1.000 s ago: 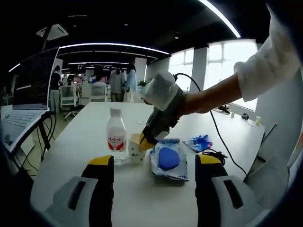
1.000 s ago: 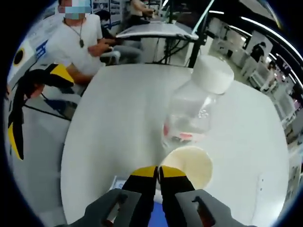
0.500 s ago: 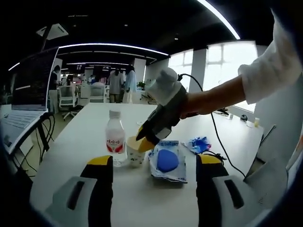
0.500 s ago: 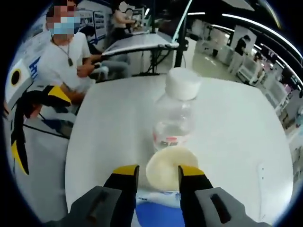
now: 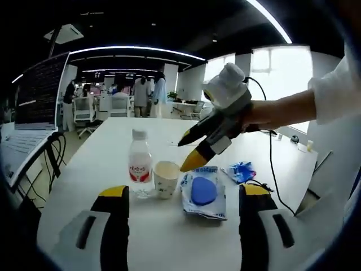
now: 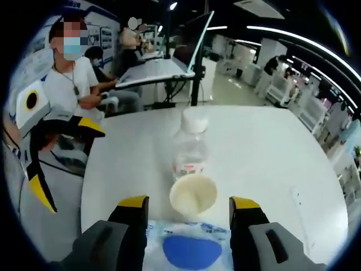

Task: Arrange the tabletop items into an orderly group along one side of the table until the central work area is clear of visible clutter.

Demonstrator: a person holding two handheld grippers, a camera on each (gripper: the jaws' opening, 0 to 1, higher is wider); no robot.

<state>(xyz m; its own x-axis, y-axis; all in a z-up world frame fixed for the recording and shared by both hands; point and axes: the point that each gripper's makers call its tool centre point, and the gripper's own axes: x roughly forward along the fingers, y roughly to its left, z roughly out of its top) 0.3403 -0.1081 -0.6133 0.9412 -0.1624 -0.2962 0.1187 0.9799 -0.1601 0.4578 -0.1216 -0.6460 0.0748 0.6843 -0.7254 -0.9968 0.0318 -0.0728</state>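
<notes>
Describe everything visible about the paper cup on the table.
The paper cup is small, cream-white, plain and looks like paper. It stands upright and open-topped on the white table; its inside looks empty in the right gripper view. The water bottle stands close beside it, the blue-and-white packet on its other side. Neither gripper touches it.

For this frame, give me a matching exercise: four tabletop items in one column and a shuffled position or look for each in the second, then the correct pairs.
Positions as seen in the left gripper view.

Items
1. water bottle
2. paper cup
3. clear packet
4. blue wrapper

Descriptions
A. lies flat with a blue oval shape inside
B. crumpled, farthest right in the row
C. stands open-topped between two other items
D. upright, white cap, red label, farthest left

Pairs: 1-D, 2-C, 3-A, 4-B
</notes>
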